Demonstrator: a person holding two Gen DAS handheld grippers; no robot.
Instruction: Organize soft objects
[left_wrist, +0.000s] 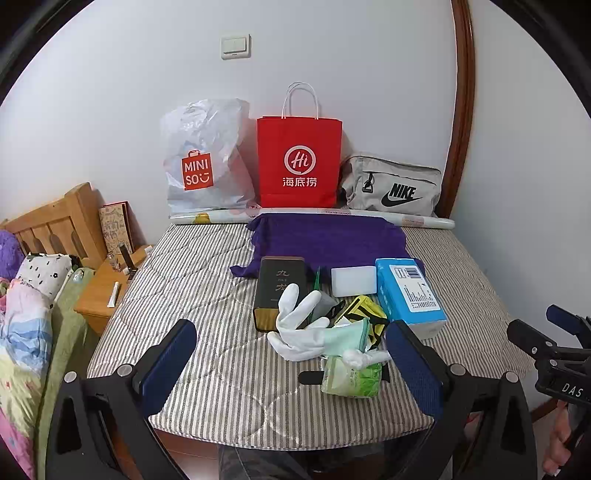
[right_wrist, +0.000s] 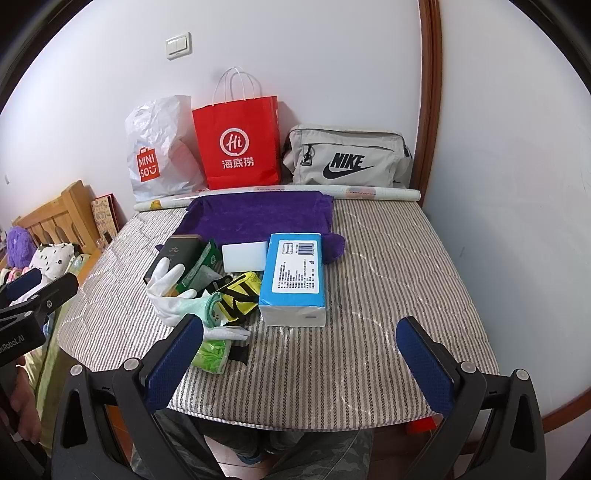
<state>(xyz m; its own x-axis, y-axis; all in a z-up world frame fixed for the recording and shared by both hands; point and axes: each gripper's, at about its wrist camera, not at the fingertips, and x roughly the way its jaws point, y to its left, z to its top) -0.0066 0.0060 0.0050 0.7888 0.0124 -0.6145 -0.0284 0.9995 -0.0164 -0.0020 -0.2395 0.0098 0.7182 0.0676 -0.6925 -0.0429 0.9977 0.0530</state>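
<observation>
Far left a wooden headboard (left_wrist: 55, 218) and a nightstand (left_wrist: 99, 291), off the striped mattress (left_wrist: 207, 280). Along the wall left to right: white Miniso plastic bag (left_wrist: 201, 158), red Haidilao paper bag (left_wrist: 298, 162), grey Nike bag (left_wrist: 393, 186), with a rolled sheet (left_wrist: 424, 221) lying in front of them. Purple towel (left_wrist: 327, 240) spread flat on the mattress just in front of the bags.

Pile mid-mattress, near the front edge: dark tea tin (left_wrist: 279, 291) on the left, white glove (left_wrist: 301, 325) draped over its near end, mint green sock (left_wrist: 349, 338) touching the glove, green wet-wipe pack (left_wrist: 351, 378) in front with a black strap (right_wrist: 238, 353) beside it. Yellow-and-black pouch (left_wrist: 365, 314) just right of the glove, white sponge block (left_wrist: 352, 280) behind it, blue tissue pack (left_wrist: 410, 295) at the right end, resting partly on the towel corner.

Left gripper (left_wrist: 293, 369) wide open, nothing held, low in front of the pile; its right finger sits by the wipe pack, contact unclear. Right gripper (right_wrist: 299, 365) also wide open and empty, near the mattress front edge, right of the pile, over bare mattress; its left finger overlaps the glove and wipes in view. Camouflage trousers (right_wrist: 317, 458) below the edge
</observation>
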